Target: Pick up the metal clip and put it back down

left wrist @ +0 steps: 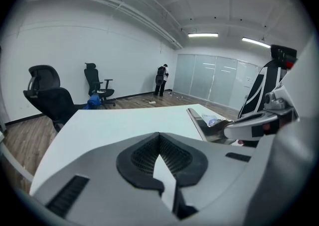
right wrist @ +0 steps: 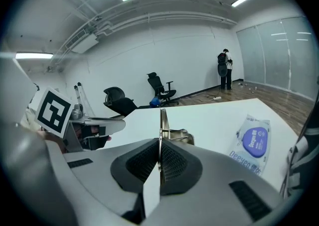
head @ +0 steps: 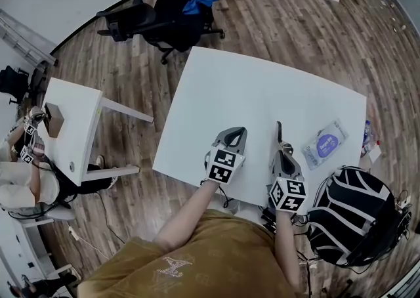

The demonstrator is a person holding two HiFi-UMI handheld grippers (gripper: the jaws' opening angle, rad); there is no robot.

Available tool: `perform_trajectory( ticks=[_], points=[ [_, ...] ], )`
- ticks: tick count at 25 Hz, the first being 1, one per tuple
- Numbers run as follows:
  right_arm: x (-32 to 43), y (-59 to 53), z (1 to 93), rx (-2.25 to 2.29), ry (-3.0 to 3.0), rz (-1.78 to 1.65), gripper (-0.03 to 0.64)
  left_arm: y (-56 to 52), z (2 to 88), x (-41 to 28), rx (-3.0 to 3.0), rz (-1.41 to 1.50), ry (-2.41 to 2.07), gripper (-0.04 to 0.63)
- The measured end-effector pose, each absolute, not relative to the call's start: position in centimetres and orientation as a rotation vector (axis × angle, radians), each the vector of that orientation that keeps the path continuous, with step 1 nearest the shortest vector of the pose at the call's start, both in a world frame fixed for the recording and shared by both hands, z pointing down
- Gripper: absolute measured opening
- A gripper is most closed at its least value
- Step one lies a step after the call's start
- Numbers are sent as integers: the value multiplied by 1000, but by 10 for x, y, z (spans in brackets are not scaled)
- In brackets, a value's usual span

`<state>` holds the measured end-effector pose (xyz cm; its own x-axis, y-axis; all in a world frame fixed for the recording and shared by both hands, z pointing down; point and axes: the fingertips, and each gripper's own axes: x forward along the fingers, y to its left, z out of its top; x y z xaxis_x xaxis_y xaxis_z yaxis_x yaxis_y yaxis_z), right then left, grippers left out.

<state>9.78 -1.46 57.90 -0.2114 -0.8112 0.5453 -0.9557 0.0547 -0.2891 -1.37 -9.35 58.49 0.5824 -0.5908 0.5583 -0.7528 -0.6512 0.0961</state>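
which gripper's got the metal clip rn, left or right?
The right gripper: its jaws are shut on the metal clip. The left gripper is shut with nothing between its jaws.

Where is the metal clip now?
Head view: the metal clip is pinched in the right gripper over the white table, between the left gripper and the blue packet.

read: "Deeyeo"; where: blue oval and near edge of the clear packet (right wrist: 253,143)
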Motion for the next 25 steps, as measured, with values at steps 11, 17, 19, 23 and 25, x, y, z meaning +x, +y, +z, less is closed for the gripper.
perform_trajectory(
  ticks=[11,17,19,23,25],
  points=[
    [88,-5,619,1731,-2030,1170,9,-78,638,-23,2360,874,-1008,-2],
    [88,-8,627,1719,-2008,1249,9,-71,655,-29,2302,892,-986,-2],
    [89,-10,630,1709,-2004,1300,9,-70,659,-29,2293,894,-979,-2],
    [86,-12,638,1660,-2012,1427,10,-66,666,-26,2281,908,-950,-1],
    [85,-11,644,1645,-2005,1477,10,-66,667,-26,2278,901,-947,-2]
  ],
)
